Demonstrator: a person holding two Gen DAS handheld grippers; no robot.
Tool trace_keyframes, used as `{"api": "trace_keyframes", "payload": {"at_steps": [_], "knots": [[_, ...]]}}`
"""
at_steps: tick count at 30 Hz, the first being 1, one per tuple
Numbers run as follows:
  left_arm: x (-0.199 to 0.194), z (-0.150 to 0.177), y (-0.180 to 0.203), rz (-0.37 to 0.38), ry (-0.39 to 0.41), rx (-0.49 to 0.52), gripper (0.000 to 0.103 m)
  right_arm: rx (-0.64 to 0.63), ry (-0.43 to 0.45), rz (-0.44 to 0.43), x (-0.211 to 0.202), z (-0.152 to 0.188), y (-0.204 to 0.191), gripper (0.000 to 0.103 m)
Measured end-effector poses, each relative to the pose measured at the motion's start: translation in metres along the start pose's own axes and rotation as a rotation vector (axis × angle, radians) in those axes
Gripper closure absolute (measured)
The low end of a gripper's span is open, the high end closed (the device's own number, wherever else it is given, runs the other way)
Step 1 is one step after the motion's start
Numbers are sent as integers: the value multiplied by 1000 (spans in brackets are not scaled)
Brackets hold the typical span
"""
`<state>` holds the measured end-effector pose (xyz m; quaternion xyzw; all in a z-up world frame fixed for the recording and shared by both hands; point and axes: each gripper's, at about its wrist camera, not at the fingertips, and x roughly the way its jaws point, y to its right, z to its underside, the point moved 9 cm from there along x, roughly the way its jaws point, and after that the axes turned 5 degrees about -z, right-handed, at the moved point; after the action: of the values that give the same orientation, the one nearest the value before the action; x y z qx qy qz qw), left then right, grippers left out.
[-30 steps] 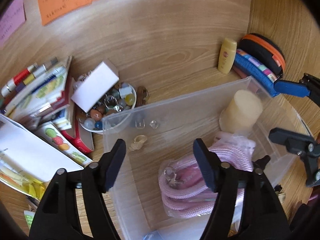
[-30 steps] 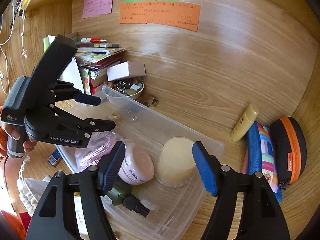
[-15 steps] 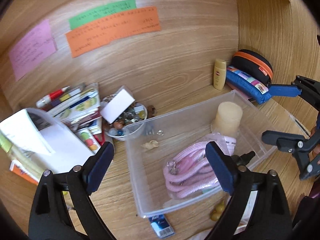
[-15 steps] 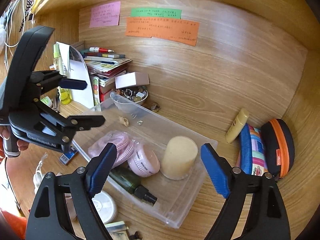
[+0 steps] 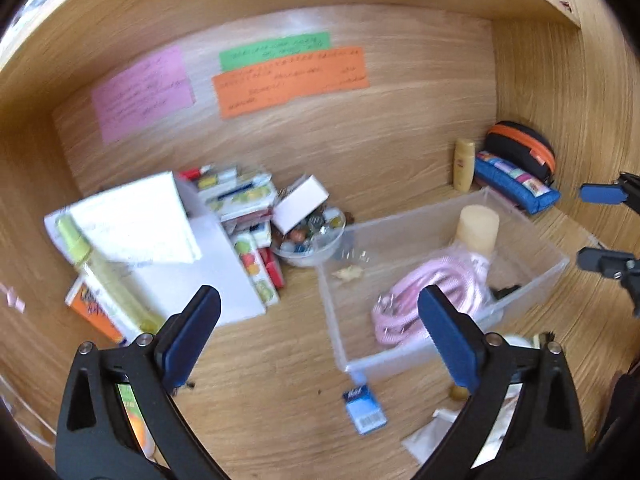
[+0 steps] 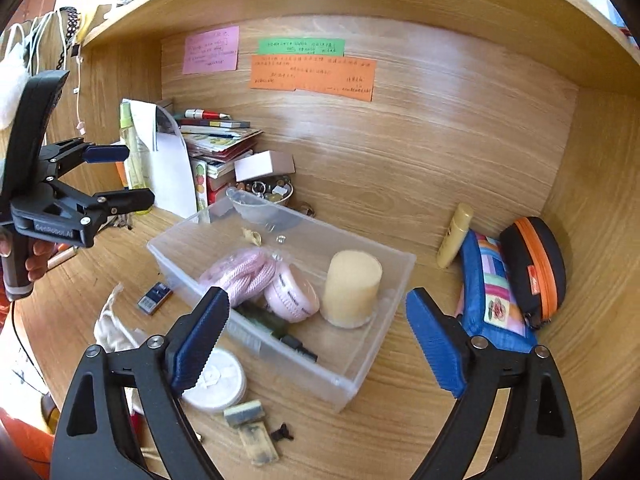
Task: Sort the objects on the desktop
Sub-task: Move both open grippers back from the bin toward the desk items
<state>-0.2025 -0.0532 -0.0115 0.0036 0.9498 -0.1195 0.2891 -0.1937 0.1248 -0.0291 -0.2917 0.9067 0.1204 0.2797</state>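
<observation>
A clear plastic bin (image 6: pixel 372 376) stands on the wooden desk and also shows in the left wrist view (image 5: pixel 532 292). In it lie a pink rope (image 6: pixel 240 272), a pink round case (image 6: pixel 292 292), a cream candle (image 6: pixel 350 288) and a dark green bottle (image 6: pixel 276 326). My left gripper (image 5: pixel 316 332) is open and empty, held above the desk left of the bin; it also shows in the right wrist view (image 6: pixel 120 176). My right gripper (image 6: pixel 316 344) is open and empty, above the bin's near side.
Books and papers (image 6: pixel 216 140) with a bowl of trinkets (image 6: pixel 272 194) stand at the back left. A yellow tube (image 6: pixel 454 236), blue pencil case (image 6: pixel 492 288) and black-orange pouch (image 6: pixel 532 264) lie at right. A white lid (image 6: pixel 216 380), a blue card (image 6: pixel 154 298) and cloth (image 6: pixel 116 328) lie in front.
Both grippers have pulled back and up from the bin, so more of the desk and back wall shows. Both stay open and empty.
</observation>
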Motion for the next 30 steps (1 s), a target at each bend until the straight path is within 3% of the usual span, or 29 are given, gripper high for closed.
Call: {"api": "trace_keyframes", "payload": {"at_steps": [10,19,24,30], "knots": [[14,61,-22,-62,-125,-26,3,14,-25,18,-16,38,-4,14],[34,104,-11,-30,-238,-44,3,55,-107,40,-5,81,7,14],[44,115,0,-9,-279,-36,3,55,-156,-14,4,101,-3,16],[51,122,6,11,-307,-48,3,1,-196,-61,9,113,-24,34]]}}
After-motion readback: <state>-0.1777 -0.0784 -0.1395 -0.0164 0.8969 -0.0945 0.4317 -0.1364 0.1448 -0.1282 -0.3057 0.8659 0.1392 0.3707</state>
